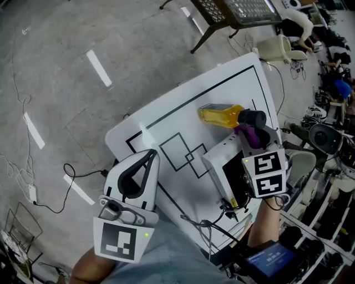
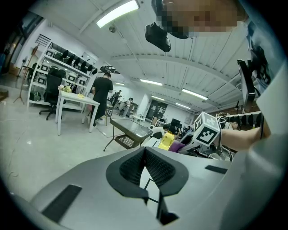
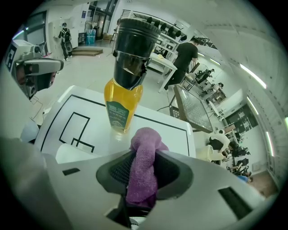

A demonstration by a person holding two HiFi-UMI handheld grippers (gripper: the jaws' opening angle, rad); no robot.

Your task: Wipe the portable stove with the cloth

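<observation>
Floor cable (image 1: 77, 177): a dark lead that looped on the grey floor, well to the left of the left gripper.
Left gripper (image 1: 152, 156): held over the near left corner of the table; its jaws were closed against each other with nothing between them, and it pointed only slightly downward.
Table (image 1: 166, 119): white top with a black border line and overlapping outlined squares; it lay beneath both grippers.
Outlined squares (image 1: 184, 153): drawn on the table top, between the two grippers and just ahead of the left gripper's tips.
Portable stove (image 1: 217, 161): white body with a dark top panel, on the table to the right of the left gripper. It sat directly below the right gripper, on the side toward the person.
Bottle (image 1: 221, 115): clear, filled with yellow liquid, black cap on top; it stood on the table just beyond the right gripper's tips.
Cloth (image 3: 143, 150): purple towelling, bunched into a roll and pinched between the right gripper's pads, with its end poking out past the tips. Whether it touched the stove could not be told.
Right gripper (image 1: 252, 135): tilted steeply downward over the stove, jaws clamped on the cloth.
Mesh-top table (image 1: 244, 8): dark frame, on the floor well beyond the right gripper.
</observation>
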